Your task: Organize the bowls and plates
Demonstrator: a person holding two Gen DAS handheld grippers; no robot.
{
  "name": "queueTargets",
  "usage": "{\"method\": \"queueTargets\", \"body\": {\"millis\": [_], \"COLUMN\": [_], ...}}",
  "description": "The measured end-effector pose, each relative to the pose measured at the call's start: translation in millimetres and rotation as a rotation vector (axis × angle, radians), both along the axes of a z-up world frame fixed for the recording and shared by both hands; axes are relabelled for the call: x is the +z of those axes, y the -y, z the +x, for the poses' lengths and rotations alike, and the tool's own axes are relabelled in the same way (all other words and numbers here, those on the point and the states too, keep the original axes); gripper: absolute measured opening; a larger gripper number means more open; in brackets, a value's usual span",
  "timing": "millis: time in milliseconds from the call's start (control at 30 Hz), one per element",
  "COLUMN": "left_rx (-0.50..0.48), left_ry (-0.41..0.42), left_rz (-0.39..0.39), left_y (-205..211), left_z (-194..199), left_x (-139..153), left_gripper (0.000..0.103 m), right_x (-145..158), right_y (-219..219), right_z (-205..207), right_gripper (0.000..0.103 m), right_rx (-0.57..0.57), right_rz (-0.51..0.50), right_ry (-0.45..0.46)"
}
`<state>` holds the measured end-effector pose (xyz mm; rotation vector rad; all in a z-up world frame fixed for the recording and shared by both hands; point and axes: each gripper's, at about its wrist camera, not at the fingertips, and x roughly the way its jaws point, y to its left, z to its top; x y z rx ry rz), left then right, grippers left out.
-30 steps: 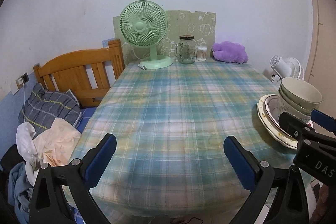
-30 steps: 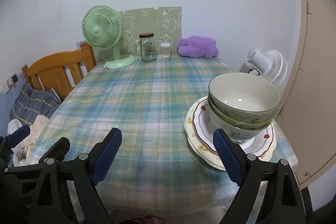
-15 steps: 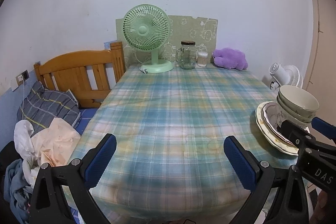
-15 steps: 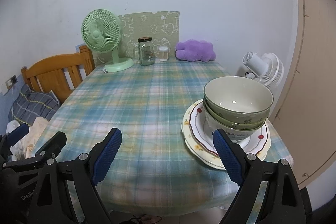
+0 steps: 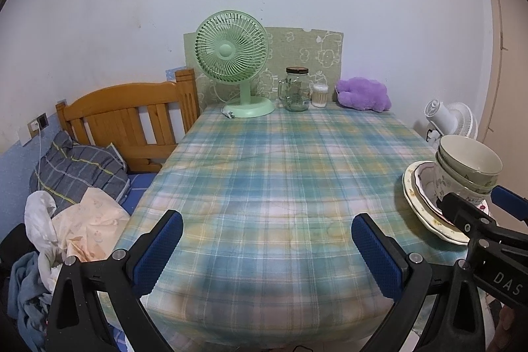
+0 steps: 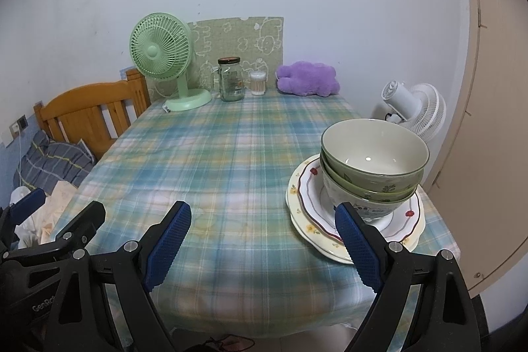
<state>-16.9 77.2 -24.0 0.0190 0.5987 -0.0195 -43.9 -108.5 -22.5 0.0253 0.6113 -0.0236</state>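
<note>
Both the left gripper point(image 5: 264, 249) and right gripper point(image 6: 264, 240) hang wide-jawed and empty over the bench's point(image 6: 231, 154) near edge, stacked bowls point(image 6: 373, 167) on plates point(image 6: 307, 220) at its near right corner, green fan point(image 6: 161, 55), jar point(image 6: 230, 80) and purple plush point(image 6: 307, 79) along the far edge.

Glossy glazed ceramic bowls point(image 6: 374, 160) and plates point(image 6: 354, 220) sit on the desk's matt woven plaid cloth point(image 6: 231, 154); glass jar point(image 6: 231, 83), fuzzy purple plush point(image 6: 307, 79), varnished wooden headboard point(image 5: 128, 117).
</note>
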Motion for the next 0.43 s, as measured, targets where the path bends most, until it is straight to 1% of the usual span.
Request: {"method": "queueTargets", "body": {"millis": [267,433], "left_rx": [-0.004,-0.019], "left_ry": [-0.002,0.014], "left_rz": [-0.007,-0.014], "left_y": [-0.4,-0.3], "left_z": [-0.2,-3.3], "left_x": [0.0,3.2], "left_gripper": [0.103,0.103], "right_x": [0.2,0.7], "right_y": [0.6,1.8], "right_z": [-1.8,-2.5], "right_gripper": [0.091,0.091], "right_rx": [0.003,-0.002], "right_rz": [0.005,0.004], "right_ry": [-0.002,0.001]}}
